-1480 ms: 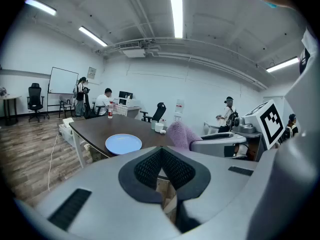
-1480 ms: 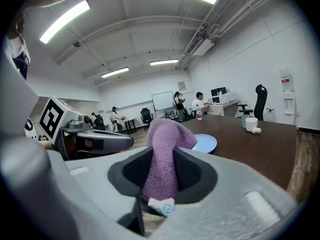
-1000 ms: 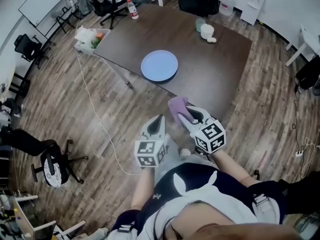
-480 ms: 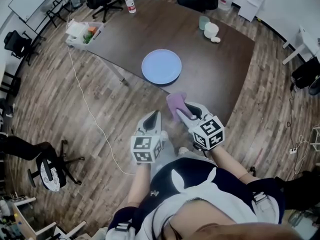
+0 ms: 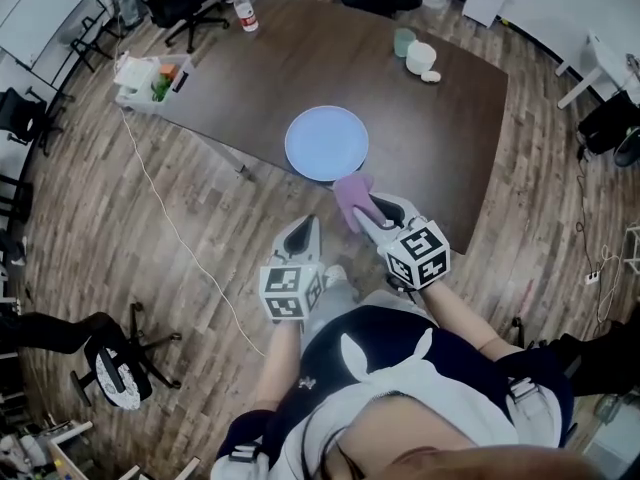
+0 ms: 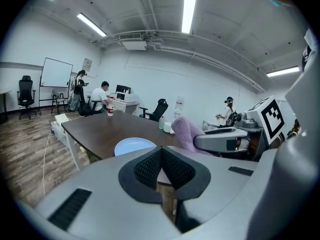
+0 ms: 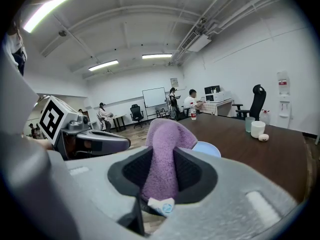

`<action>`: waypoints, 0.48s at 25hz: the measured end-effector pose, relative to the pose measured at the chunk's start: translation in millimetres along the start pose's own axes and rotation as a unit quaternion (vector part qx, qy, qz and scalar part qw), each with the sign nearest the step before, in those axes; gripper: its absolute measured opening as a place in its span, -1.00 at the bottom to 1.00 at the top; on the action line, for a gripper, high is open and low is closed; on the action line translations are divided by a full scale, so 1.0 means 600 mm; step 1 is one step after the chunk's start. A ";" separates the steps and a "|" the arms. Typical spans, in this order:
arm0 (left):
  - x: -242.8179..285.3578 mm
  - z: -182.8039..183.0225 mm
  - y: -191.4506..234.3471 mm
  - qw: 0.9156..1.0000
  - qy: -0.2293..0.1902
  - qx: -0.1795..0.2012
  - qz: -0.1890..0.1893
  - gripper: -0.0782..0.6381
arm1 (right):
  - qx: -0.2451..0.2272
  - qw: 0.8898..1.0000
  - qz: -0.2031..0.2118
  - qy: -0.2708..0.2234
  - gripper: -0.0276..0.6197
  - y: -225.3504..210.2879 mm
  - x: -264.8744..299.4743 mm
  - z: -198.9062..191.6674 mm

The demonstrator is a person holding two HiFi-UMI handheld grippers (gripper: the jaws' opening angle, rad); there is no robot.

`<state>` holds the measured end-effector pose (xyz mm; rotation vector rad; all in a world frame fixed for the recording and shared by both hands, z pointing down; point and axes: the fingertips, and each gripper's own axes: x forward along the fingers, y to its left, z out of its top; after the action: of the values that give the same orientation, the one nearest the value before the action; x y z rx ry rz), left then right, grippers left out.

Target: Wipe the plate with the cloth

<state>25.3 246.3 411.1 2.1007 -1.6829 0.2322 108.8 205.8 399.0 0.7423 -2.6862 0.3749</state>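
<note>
Clamping the purple cloth point(image 5: 351, 194) between its pads, your right gripper point(image 5: 365, 213) hovers just short of the plate point(image 5: 326, 143). Your left gripper point(image 5: 311, 226), jaws together and empty, sits farther from the plate. You look to be on the approach step; next, lower the cloth onto the plate's face.

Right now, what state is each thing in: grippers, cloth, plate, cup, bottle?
left gripper, shut, empty.
right gripper, shut on the cloth.
cloth, bunched, sticking out past the jaws.
plate, flat on the table, bare, untouched.
white cup, upright.
bottle, upright.
</note>
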 end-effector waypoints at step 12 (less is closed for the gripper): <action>0.049 -0.007 0.051 0.998 0.035 0.013 -0.051 -0.76 | 0.039 0.998 -0.056 0.008 -0.55 -0.025 0.044 -0.015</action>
<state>3.8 216.9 433.2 2.1655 -1.5356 0.2931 97.8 184.5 419.8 0.9025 -2.6135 0.4574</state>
